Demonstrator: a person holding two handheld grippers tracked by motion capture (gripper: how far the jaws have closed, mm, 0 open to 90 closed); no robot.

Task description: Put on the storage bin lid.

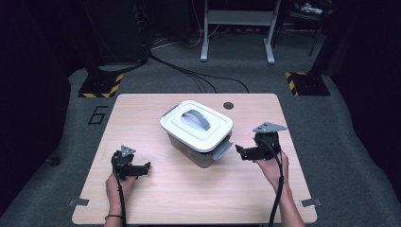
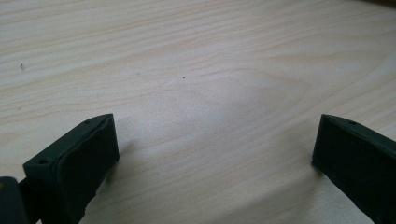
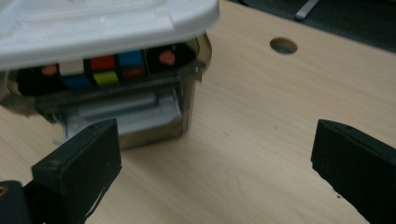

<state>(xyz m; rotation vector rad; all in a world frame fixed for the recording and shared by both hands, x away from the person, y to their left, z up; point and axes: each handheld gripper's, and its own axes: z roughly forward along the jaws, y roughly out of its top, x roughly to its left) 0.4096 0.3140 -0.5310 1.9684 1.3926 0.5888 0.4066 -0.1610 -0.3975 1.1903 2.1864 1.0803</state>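
Observation:
A clear storage box (image 1: pixel 201 150) with a white lid (image 1: pixel 196 124) and a grey handle (image 1: pixel 197 118) stands at the middle of the wooden table (image 1: pixel 156 189). Its grey side latch (image 1: pixel 222 150) hangs open toward my right gripper (image 1: pixel 238 151), which is open just to the box's right. In the right gripper view the box (image 3: pixel 187 93) shows coloured blocks (image 3: pixel 106 69) through its wall, with the latch (image 3: pixel 126 116) below them. My left gripper (image 1: pixel 147 166) rests open at the front left, with bare wood (image 2: pixel 210 93) between its jaws.
A round cable hole (image 1: pixel 229 105) sits near the table's far edge, behind the box. Beyond the table lie floor cables (image 1: pixel 189 73), a metal stand (image 1: pixel 236 28) and hazard-striped bases (image 1: pixel 101 85).

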